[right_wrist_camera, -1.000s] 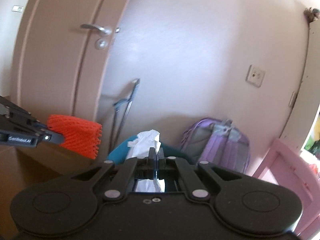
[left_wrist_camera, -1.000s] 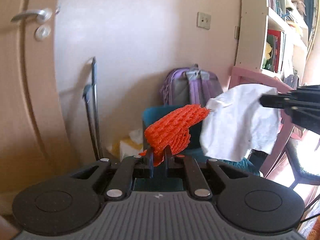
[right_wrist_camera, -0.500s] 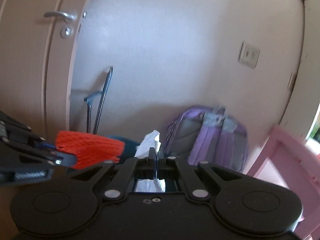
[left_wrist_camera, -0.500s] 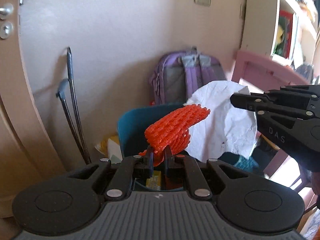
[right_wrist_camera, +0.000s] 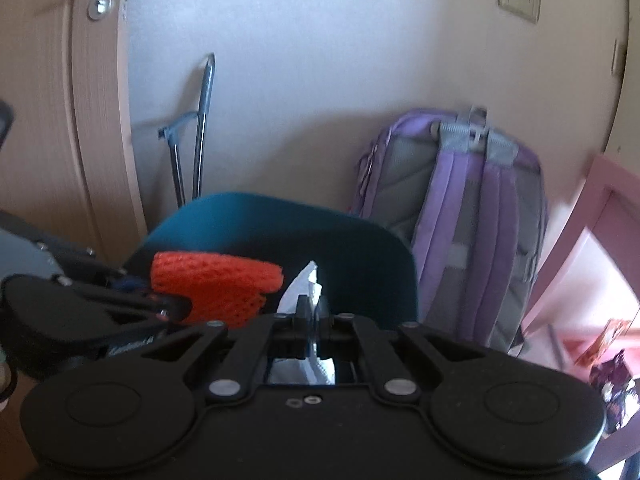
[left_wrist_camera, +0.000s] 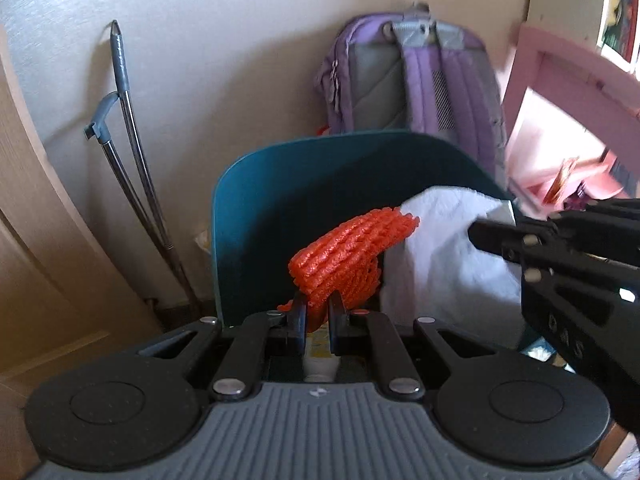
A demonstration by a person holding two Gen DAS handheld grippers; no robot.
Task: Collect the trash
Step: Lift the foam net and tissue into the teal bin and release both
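Your left gripper [left_wrist_camera: 318, 314] jaws clamp the orange net [left_wrist_camera: 352, 252]; your right gripper [right_wrist_camera: 310, 314] jaws pinch the tissue [left_wrist_camera: 448, 248]. Both hang just over the teal bin [left_wrist_camera: 256, 216]. Get each piece well inside the bin's rim before releasing, net first.

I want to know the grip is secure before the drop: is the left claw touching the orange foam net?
Touching. In the left wrist view the left claw is shut on the orange foam net, its lower edge pinched between both fingers.
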